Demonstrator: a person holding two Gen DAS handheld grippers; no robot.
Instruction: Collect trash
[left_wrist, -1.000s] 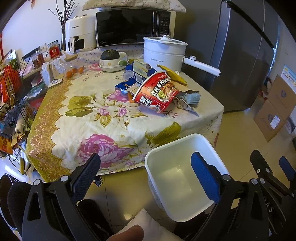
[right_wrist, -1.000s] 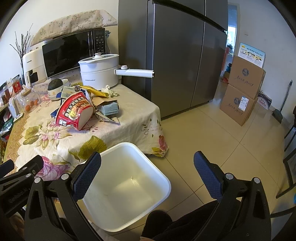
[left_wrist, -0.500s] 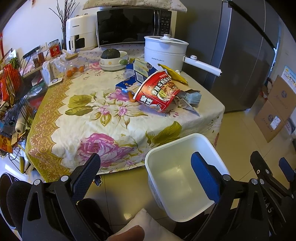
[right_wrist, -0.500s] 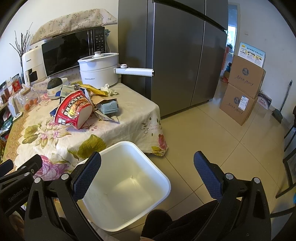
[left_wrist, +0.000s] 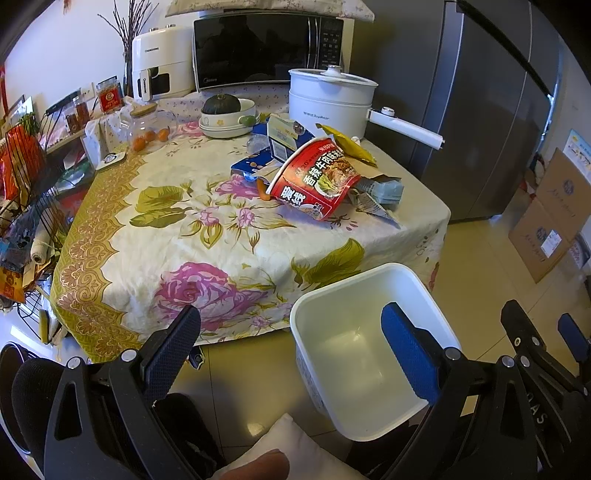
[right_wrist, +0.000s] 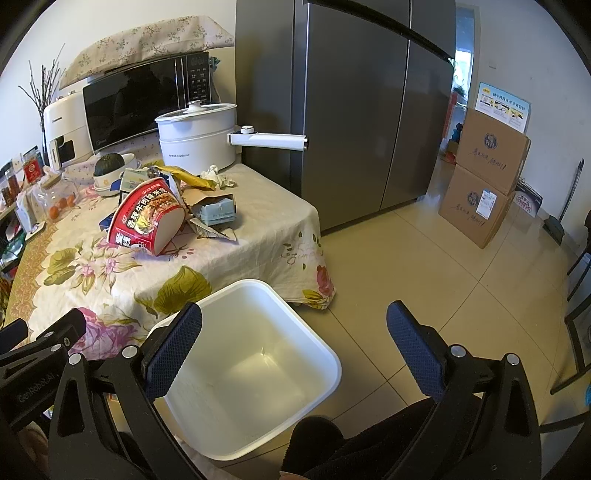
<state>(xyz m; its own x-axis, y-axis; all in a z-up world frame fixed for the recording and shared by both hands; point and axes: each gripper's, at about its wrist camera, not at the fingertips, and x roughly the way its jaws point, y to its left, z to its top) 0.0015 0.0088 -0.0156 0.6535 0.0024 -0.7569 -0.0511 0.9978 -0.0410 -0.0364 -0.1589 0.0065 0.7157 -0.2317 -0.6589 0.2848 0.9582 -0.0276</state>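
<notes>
Bin: white square plastic bin (right_wrist: 243, 365) empty.
Trash: red noodle cup (left_wrist: 314, 181) on desk, uncollected.
Jaws: both wide, empty.

The red instant noodle cup (left_wrist: 317, 180) lying on its side on the surface carries large Chinese characters, "香辣牛肉味米线", and a "20" near its rim. The white electric pot (right_wrist: 198, 139) shows small grey lettering that reads "Royalstar". The microwave (left_wrist: 266, 47) has "Midea" at its lower left corner. The left gripper's black frame (right_wrist: 35, 380) is marked "GenRobot.AI". Writing on the cardboard boxes (right_wrist: 487, 175) is too small to read.
</notes>
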